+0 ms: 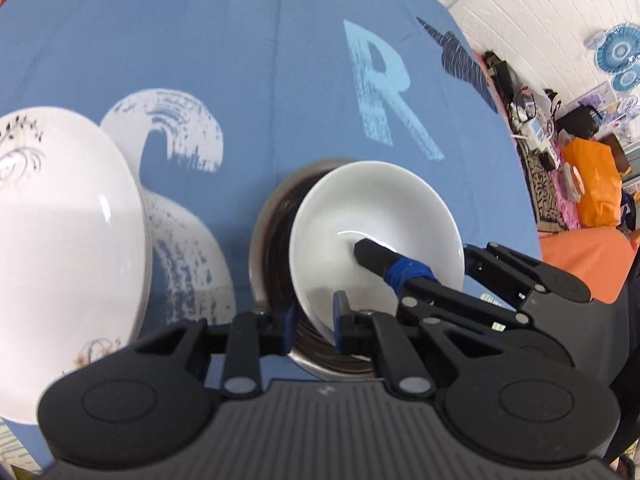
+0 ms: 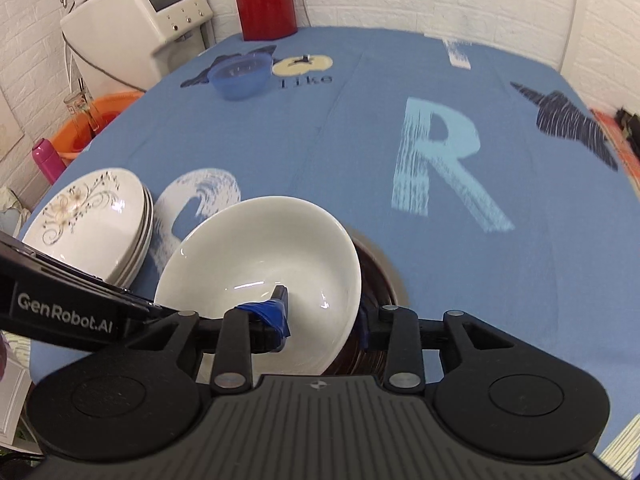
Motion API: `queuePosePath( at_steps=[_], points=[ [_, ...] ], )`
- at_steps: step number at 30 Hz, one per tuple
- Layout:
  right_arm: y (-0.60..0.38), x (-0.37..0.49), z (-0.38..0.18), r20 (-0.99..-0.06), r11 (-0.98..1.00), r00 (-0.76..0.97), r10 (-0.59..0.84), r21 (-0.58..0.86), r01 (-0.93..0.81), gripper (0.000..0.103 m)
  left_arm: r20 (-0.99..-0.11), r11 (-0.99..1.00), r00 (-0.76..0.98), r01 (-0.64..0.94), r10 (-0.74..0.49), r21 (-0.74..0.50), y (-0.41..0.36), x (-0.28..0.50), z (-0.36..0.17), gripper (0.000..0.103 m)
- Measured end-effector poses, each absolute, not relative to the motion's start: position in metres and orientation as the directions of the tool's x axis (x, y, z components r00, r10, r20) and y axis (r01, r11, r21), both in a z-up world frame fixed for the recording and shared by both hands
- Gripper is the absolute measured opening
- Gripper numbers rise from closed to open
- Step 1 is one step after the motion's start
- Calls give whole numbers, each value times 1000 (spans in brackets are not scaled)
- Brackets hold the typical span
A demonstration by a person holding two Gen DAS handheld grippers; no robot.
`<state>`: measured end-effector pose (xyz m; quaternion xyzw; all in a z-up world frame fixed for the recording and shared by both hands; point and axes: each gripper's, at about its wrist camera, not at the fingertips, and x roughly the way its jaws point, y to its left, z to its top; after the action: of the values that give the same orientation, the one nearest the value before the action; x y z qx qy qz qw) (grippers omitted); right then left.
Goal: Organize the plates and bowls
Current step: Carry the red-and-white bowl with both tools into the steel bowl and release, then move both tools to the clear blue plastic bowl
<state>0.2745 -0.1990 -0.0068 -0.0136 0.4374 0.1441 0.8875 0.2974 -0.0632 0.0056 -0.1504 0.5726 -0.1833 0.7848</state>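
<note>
Left wrist view: left tongs (image 1: pixel 314 316) and right tongs (image 2: pixel 322 320) both pinch white bowl (image 2: pixel 260 248) rim near desk's (image 2: pixel 360 128) near edge; glazed, slippery, breakable, so rim grip suits.

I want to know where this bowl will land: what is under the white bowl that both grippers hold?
Under the white bowl sits a dark bowl with a metallic rim, on the blue tablecloth. Only its rim and ribbed inner wall show; the white bowl covers its bottom.
</note>
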Motion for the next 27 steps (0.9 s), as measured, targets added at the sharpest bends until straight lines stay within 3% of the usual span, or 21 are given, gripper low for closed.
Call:
queuePosePath(
  at_steps=[4, 10, 12, 14, 15, 27],
  points=[
    [-198, 270, -17, -793, 955, 553, 255, 117, -272, 19, -851, 899, 291, 130, -437, -418, -65, 294, 6, 7],
    [-203, 271, -17, -811, 958, 519, 268, 167, -234, 18, -853, 900, 289, 137, -435, -413, -65, 295, 10, 16],
    [-206, 271, -15, -809, 959, 519, 277, 195, -208, 18, -847, 895, 291, 135, -445, -425, -62, 295, 13, 25],
    [-211, 269, -7, -793, 963, 547, 266, 193, -189, 19, -825, 882, 312, 140, -470, -450, -56, 294, 22, 57],
    [-213, 268, -3, -784, 963, 561, 267, 196, -185, 20, -817, 880, 328, 143, -474, -453, -54, 293, 28, 62],
    [-205, 256, 17, -752, 965, 608, 254, 152, -216, 25, -782, 905, 457, 219, -425, -364, -38, 276, 60, 62]
  ],
)
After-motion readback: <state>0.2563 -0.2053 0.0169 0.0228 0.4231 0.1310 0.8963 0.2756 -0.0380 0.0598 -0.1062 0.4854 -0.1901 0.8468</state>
